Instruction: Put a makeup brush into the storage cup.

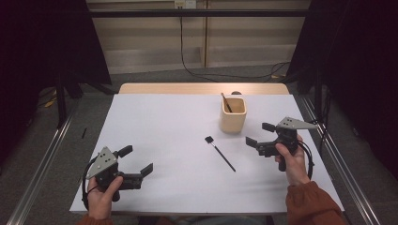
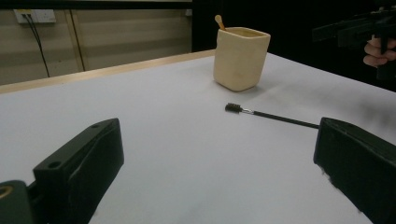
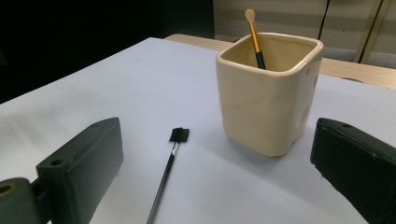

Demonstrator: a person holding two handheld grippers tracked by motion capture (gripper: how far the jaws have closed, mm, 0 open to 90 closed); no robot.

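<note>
cup [image 1: 233, 117] far centre-right of table [image 1: 155, 122], holds 1 orange brush [image 3: 254, 37] | black brush [image 1: 220, 153] flat beside it, unobstructed | left gripper [image 1: 139, 161] jaws wide, empty | right gripper [image 1: 259, 134] jaws wide, empty, near cup

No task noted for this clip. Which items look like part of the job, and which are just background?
Likely part of the job:
- black brush lying on the table
- cream cup, holding an orange-handled brush
- left hand-held gripper and right hand-held gripper, both open

Just there:
- white table
- wall socket and cable
</note>
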